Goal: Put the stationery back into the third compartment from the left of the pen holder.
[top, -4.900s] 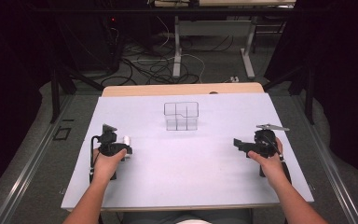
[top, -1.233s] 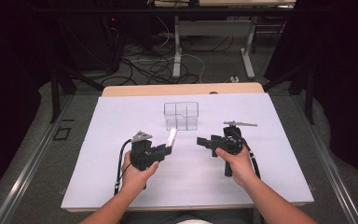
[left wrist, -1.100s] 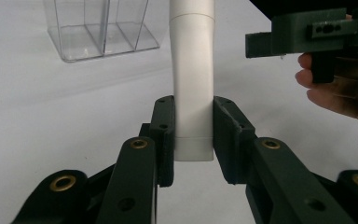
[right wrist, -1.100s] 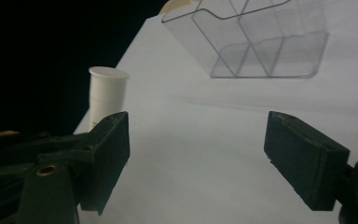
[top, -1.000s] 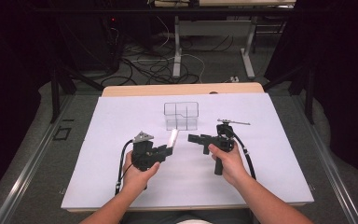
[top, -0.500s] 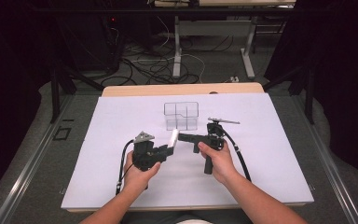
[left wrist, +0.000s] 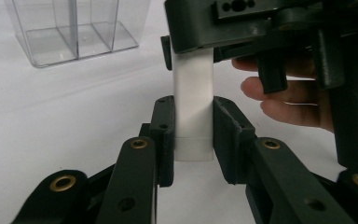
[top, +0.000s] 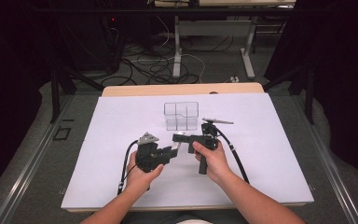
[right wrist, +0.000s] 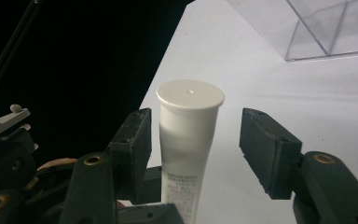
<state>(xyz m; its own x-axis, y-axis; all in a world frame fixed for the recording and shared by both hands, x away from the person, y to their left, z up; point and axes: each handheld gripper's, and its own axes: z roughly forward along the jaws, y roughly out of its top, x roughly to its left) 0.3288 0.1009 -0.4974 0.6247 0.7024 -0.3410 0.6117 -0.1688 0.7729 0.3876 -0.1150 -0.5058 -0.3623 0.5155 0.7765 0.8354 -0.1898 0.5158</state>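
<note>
Left gripper (top: 170,153) clamped on white tube (left wrist: 193,109), low on its body, tube raised clear of white table cover (top: 98,154) near middle of table. Right gripper (right wrist: 193,140) brought around cap end; jaws just been closing, tube between them, one pad close against tube's side, other pad (right wrist: 265,144) apart with visible gap; not yet gripping. Judged step: handover or cap grip. Advisable: centre tube between right pads before closing fully, close squarely just below cap (right wrist: 190,93), keep left clamp firm until right grip confirmed. Farther off, clear compartment box (top: 182,115) upright, apart from both grippers.
</note>
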